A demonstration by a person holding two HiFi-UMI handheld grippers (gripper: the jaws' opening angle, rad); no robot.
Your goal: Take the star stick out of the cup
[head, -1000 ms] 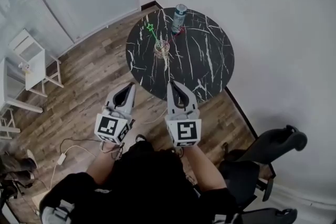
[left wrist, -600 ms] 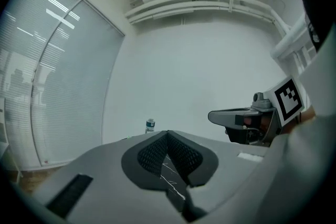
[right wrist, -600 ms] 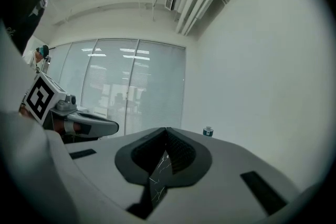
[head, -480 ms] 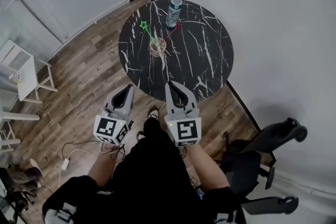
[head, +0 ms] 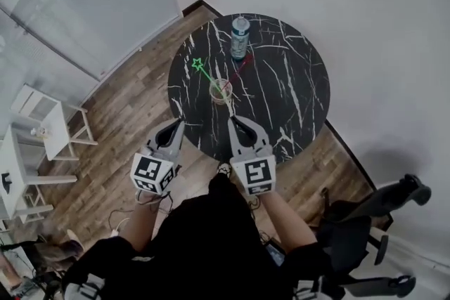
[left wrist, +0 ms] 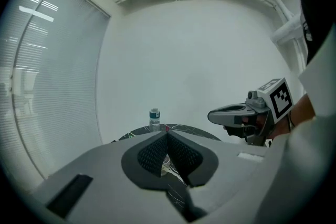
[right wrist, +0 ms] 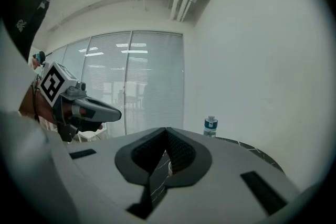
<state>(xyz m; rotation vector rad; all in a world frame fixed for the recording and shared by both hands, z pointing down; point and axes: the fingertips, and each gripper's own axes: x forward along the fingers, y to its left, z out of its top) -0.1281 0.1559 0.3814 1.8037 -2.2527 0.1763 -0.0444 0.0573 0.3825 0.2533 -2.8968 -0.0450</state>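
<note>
Left gripper: the left gripper (head: 174,126) is held just short of the worktop's near edge, with its jaws pressed together and nothing between them.
Star stick: the star stick (head: 205,72) is stood in the cup (head: 221,90). Its long axis is tilted up and away to the left, with the green star at the far top end.
Cup: it is set on the worktop (head: 295,81), ahead of both grippers and well apart from each.
Right gripper: the right gripper (head: 236,123) is likewise clenched and empty. It is judged the nearer one, since the cup lies almost straight ahead of it.
Red stick: a red stick (head: 239,68) is leaned out of the cup the other way, toward the bottle (head: 240,37).
</note>
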